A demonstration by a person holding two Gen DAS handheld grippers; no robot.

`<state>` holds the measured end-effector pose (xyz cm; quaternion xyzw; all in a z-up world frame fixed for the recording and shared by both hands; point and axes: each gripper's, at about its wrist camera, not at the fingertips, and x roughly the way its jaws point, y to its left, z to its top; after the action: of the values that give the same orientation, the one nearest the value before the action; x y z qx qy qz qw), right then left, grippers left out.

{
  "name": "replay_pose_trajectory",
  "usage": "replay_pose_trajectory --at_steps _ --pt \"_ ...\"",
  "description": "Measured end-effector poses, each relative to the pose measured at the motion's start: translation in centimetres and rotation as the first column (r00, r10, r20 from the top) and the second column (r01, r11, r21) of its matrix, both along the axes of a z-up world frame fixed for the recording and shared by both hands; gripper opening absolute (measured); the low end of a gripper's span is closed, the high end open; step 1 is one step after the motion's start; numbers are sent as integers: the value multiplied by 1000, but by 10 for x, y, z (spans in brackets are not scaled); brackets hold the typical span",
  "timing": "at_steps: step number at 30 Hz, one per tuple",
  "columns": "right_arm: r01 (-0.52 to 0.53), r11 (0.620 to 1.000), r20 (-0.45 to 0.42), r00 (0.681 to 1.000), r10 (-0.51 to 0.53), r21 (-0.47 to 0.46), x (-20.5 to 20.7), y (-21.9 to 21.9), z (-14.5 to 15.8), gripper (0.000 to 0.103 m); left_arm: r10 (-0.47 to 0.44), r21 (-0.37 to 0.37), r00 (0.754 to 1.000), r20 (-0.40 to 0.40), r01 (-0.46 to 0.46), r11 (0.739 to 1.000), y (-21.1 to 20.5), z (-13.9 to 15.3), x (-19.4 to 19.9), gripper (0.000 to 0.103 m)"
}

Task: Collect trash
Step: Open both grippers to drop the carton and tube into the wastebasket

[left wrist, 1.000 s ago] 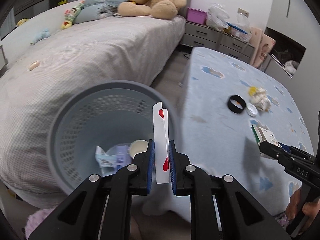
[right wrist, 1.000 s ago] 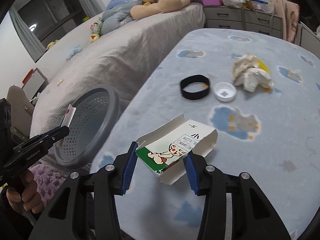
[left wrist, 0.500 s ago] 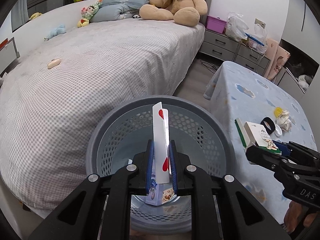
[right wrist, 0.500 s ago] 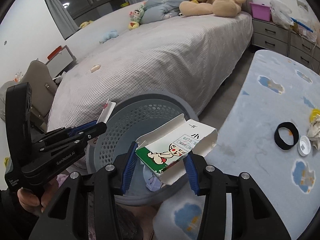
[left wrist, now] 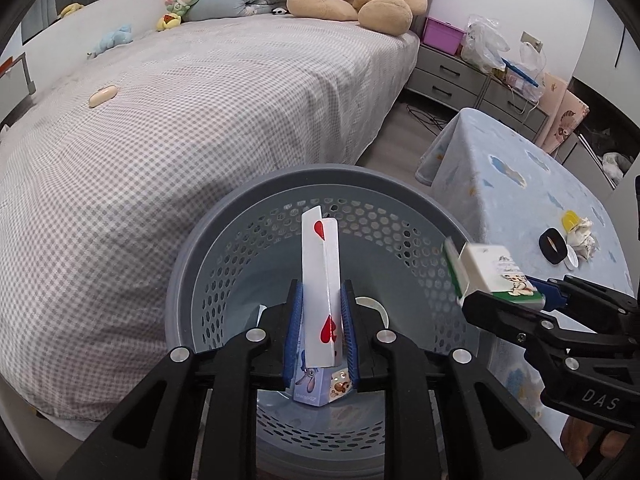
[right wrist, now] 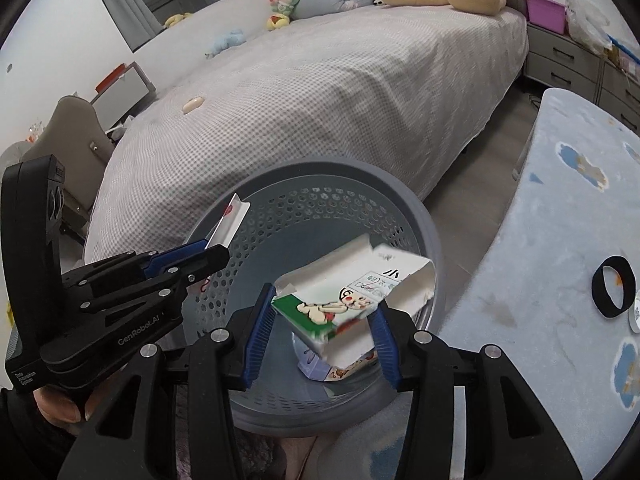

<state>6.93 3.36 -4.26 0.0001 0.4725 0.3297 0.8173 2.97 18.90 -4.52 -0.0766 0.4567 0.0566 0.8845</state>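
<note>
The bed (left wrist: 200,120) fills the background, with the blue-clothed table (right wrist: 560,280) to its right. Between them stands the grey bin (left wrist: 256,264), scraps already at its bottom. Over its mouth the left gripper (left wrist: 320,320) pinches an upright white card (left wrist: 320,264) (red hearts printed on it). The right gripper (right wrist: 322,334) stands wide, and its carton (right wrist: 352,300) looks blurred, no longer pinched.

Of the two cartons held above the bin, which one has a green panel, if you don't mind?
The carton in the right gripper: its cartoon carton shows green; the left gripper's heart carton is white and red.
</note>
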Motion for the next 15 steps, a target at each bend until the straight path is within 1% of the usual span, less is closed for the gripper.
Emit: replay_pose_trajectory --at_steps 1,2,3,4,5,6,7,11,15 --pt "-1 1000 -1 1000 2 4 0 -1 0 47 4 2 1000 0 -4 1000 0 0 -1 26" --pt "-1 1000 1 1000 1 7 0 -1 1 50 10 4 1000 1 -10 1000 1 0 -1 29" --pt "2 1000 5 1000 -2 7 0 -2 2 53 18 4 1000 4 -18 1000 2 0 -2 35" --pt "3 1000 9 1000 -3 8 0 -2 3 54 26 4 1000 6 -26 1000 4 1 -3 41" --pt "4 1000 12 1000 -4 11 0 -3 4 54 31 4 999 9 -32 999 5 1 -4 43" --pt "5 1000 13 1000 -6 12 -1 -3 5 55 37 3 999 11 -37 999 6 2 -5 48" --pt "7 1000 15 1000 -7 13 -1 -4 5 55 40 2 999 13 -40 999 6 2 -6 52" --pt "10 1000 19 1000 -10 13 -3 -5 7 55 42 3 999 15 -42 999 6 3 -7 55" --pt "15 1000 19 1000 -15 12 -5 -5 8 57 43 4 999 19 -43 999 6 3 -8 56"
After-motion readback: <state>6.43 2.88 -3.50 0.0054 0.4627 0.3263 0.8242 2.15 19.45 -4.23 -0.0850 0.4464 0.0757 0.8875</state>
